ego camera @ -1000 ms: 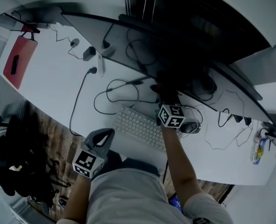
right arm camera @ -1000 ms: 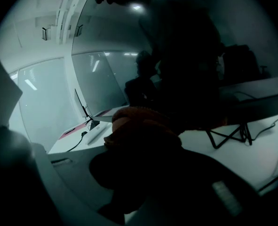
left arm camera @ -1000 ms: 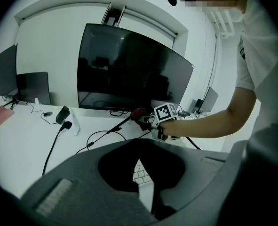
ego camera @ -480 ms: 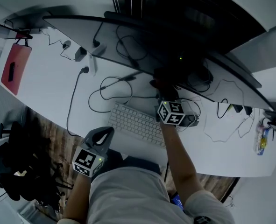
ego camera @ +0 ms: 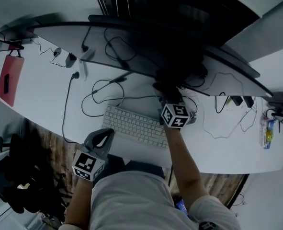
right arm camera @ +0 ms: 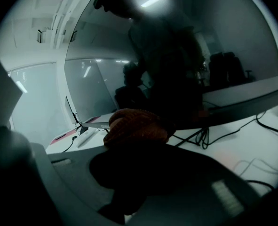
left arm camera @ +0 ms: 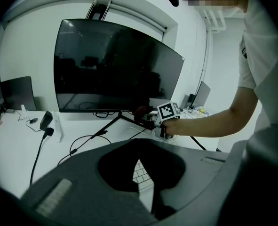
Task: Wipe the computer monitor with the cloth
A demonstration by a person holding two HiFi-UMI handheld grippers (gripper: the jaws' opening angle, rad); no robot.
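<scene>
Gripping a bunched orange cloth point(right arm camera: 136, 126), the right gripper point(ego camera: 166, 94) sits at the lower edge of the wide monitor point(left arm camera: 115, 65). The left gripper point(ego camera: 102, 137), closed and empty, hangs well back.

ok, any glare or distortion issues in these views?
Head view: dim, fisheye bends the desk edge. Left gripper view: round black vignette, monitor mirrors the room. Right gripper view: ceiling-light glare on the monitor, cloth underlit.

At the left end of the white bench point(ego camera: 36, 95) bare room is found; the middle is crossed by looped black cables point(ego camera: 96, 87) and a flat white keyboard point(ego camera: 131, 124).
</scene>
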